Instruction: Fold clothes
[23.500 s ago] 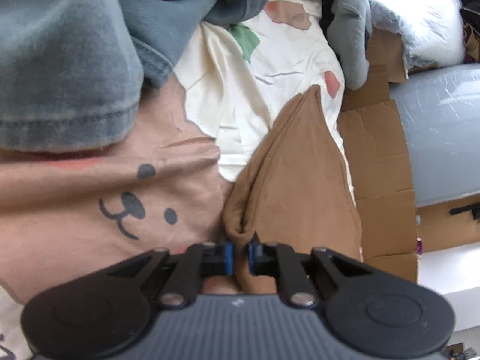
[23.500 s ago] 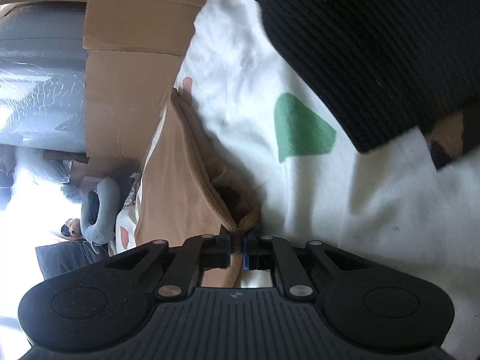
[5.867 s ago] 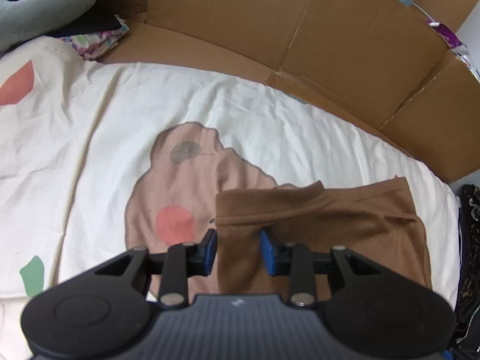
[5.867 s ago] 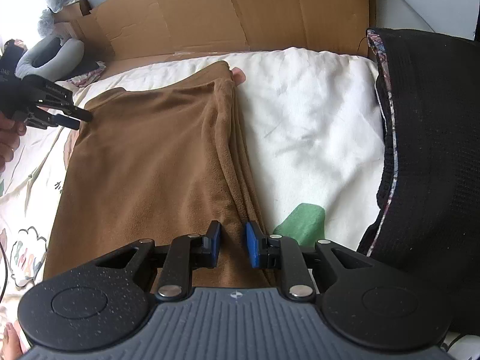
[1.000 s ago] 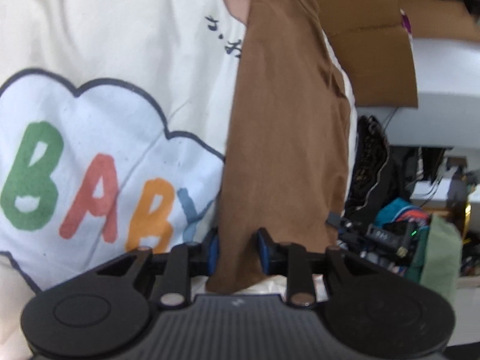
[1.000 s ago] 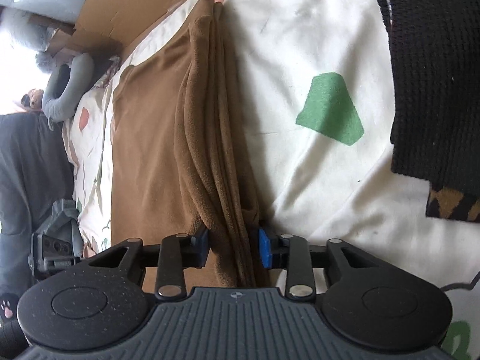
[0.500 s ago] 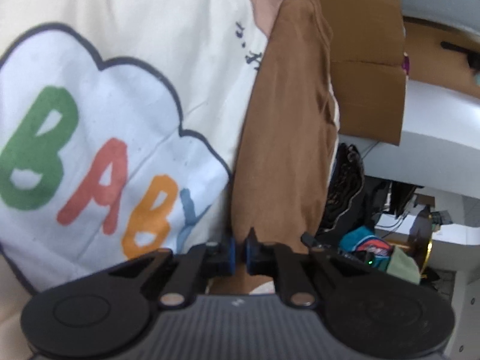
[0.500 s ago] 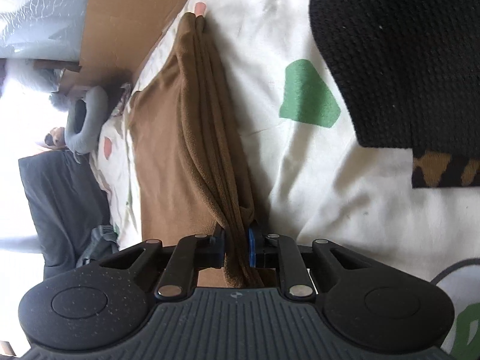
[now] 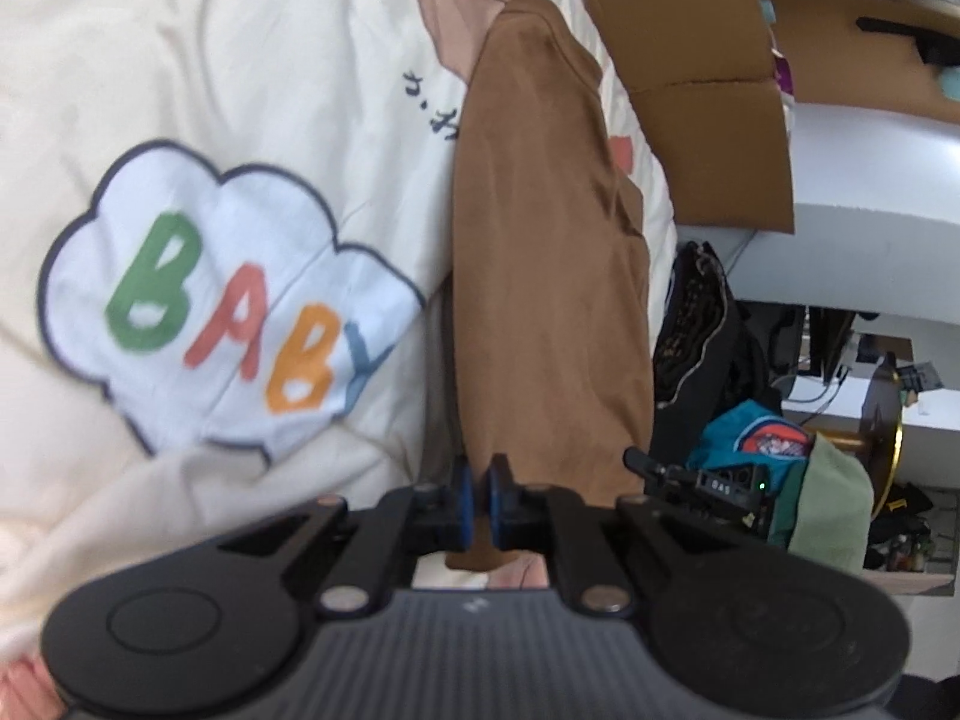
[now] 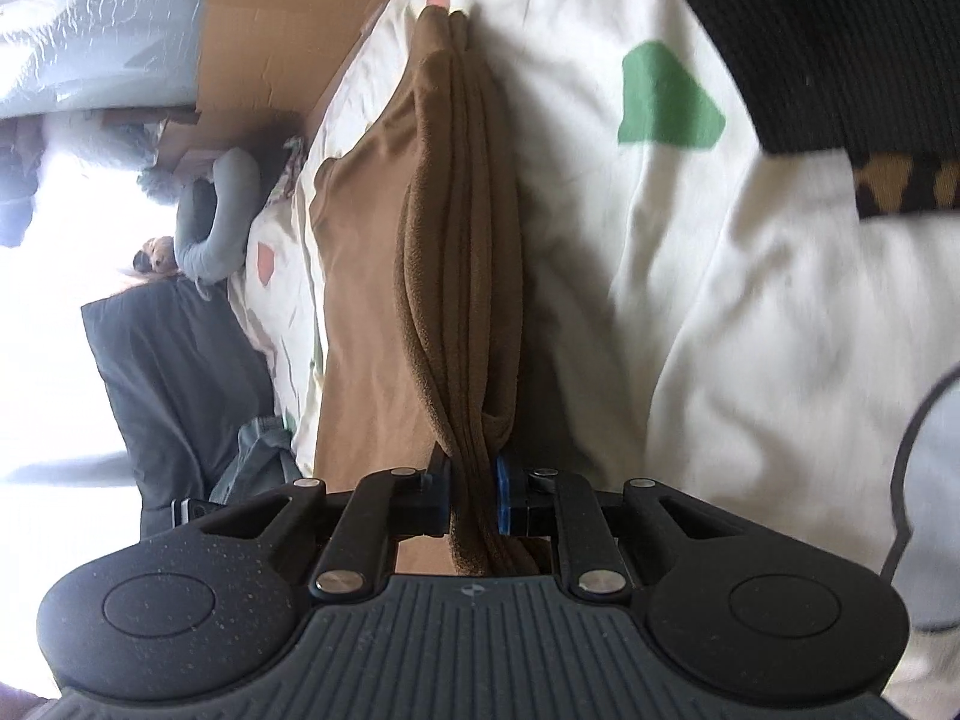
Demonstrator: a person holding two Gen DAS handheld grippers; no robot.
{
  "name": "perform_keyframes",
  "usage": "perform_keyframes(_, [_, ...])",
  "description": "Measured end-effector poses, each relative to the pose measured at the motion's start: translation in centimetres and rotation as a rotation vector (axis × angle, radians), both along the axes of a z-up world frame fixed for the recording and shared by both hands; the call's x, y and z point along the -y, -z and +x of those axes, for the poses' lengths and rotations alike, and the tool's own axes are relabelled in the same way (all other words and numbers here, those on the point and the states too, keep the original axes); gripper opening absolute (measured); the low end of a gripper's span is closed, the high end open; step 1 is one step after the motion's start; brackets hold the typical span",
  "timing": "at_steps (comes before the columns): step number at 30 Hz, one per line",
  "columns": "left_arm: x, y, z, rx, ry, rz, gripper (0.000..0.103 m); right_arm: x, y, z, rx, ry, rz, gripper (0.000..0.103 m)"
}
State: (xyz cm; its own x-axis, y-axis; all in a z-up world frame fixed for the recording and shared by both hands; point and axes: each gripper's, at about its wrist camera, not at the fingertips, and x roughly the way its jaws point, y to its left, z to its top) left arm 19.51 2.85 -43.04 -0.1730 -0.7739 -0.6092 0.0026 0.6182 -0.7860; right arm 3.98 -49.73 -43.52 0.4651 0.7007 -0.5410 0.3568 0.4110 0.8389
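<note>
A brown fleece garment (image 9: 546, 276) lies folded lengthwise on a cream printed bedsheet (image 9: 210, 90). My left gripper (image 9: 480, 501) is shut on one near corner of it, the cloth pinched thin between the blue pads and raised off the sheet. In the right wrist view the same brown garment (image 10: 462, 276) shows several stacked folds, and my right gripper (image 10: 474, 495) is shut on that thick bundle at its near end. The other gripper (image 9: 708, 483) shows as a dark shape at the cloth's right edge in the left wrist view.
Flattened cardboard (image 9: 690, 60) lines the far bed edge. A black knit garment (image 10: 840, 30) with a leopard-print band lies to the right. A grey neck pillow (image 10: 216, 210) and dark clothes (image 10: 174, 378) sit at the far left. Clutter (image 9: 780, 450) fills the floor beyond the bed.
Both grippers closed on the brown garment's near edge, then lifted it slightly. The right gripper rolled, tilting its view.
</note>
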Motion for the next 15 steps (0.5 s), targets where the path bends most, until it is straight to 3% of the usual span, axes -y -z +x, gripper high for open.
perform_keyframes(11, [-1.7, -0.2, -3.8, -0.049, 0.108, 0.064, 0.005, -1.8, -0.1, -3.3, -0.063, -0.12, -0.01, 0.012])
perform_keyframes(15, [-1.4, 0.3, -4.7, -0.031, 0.162, 0.132, 0.005, -2.1, 0.3, -4.1, -0.085, -0.145, -0.04, 0.014])
